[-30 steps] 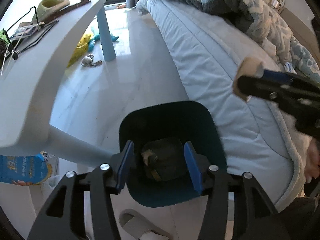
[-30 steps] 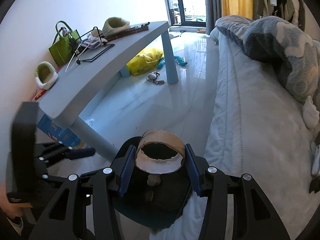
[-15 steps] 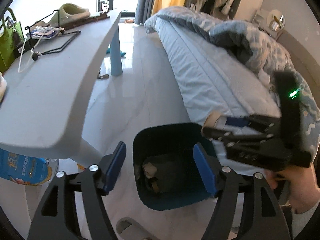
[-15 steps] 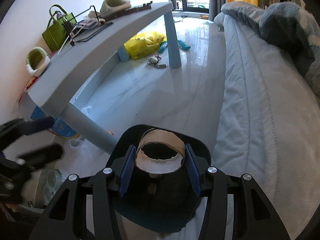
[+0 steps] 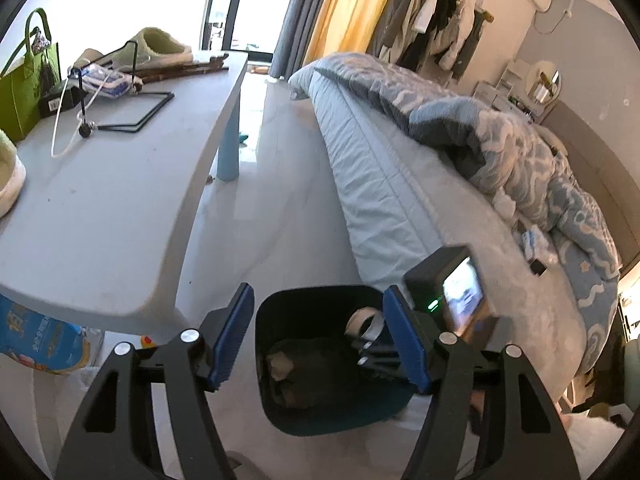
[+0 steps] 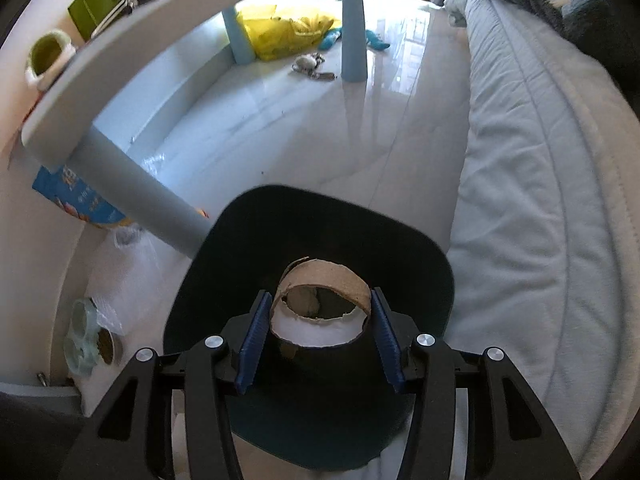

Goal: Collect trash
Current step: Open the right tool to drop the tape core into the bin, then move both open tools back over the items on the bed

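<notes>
A dark blue trash bin [image 6: 320, 216] stands on the floor between the table leg and the bed. My right gripper [image 6: 320, 300] is shut on a torn brown cardboard roll [image 6: 320, 276] and holds it just over the bin's mouth. Crumpled trash [image 5: 296, 372] lies at the bottom of the bin [image 5: 328, 420]. In the left wrist view the cardboard roll [image 5: 360, 318] and the right gripper's black body [image 5: 452, 300] sit at the bin's right rim. My left gripper [image 5: 316, 300] hovers above the bin, its jaws closing with nothing between them.
A pale grey table [image 5: 120, 200] with a green bag [image 5: 24, 80], a slipper [image 5: 160, 46] and a wire stand runs along the left. The bed [image 5: 400, 200] with a rumpled blanket fills the right. A blue package [image 6: 76, 196], a yellow bag [image 6: 288, 28] and a pet bowl [image 6: 88, 340] lie on the floor.
My left gripper has risen away from the bin and its jaws stand wider. My right gripper has come down with the cardboard roll to the bin's mouth.
</notes>
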Available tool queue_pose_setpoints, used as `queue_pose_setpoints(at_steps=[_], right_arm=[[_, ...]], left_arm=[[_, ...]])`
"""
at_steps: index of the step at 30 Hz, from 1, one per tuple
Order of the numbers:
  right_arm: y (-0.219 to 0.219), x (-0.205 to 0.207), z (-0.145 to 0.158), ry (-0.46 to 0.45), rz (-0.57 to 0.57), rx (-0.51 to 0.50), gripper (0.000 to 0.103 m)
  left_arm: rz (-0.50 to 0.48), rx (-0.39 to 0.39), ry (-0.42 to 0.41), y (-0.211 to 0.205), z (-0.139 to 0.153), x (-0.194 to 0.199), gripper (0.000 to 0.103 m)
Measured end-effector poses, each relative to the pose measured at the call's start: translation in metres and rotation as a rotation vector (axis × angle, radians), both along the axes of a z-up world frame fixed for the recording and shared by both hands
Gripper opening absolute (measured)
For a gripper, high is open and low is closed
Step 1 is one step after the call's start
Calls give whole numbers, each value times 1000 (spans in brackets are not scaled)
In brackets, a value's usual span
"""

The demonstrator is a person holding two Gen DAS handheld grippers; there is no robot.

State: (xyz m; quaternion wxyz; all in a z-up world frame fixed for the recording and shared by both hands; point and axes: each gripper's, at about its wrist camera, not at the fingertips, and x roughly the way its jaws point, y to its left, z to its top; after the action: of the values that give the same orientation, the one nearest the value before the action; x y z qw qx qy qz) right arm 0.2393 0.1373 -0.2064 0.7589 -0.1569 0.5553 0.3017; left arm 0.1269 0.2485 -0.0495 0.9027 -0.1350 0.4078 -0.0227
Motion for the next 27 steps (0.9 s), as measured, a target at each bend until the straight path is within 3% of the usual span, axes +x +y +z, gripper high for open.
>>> queue_pose_setpoints(at_steps=[4,7,11,18,27], right_arm=[[1,-6,-15,16,24,-48,54],[-1,-10,-21,35,30,-55,71],[-3,-14,-13,33,34,-30,72],[-9,-21,27,-44,64,50,73],[-46,-22,85,-171,58,158,73]], left_arm=[[16,-6,-33,0,8,-2,65],[28,8,-45,-1,13,-1,60],[41,31,-72,-1,21,-3,57],[47,27,-109,-6,35,-1,47],[18,39,-166,-37,51,5,46]])
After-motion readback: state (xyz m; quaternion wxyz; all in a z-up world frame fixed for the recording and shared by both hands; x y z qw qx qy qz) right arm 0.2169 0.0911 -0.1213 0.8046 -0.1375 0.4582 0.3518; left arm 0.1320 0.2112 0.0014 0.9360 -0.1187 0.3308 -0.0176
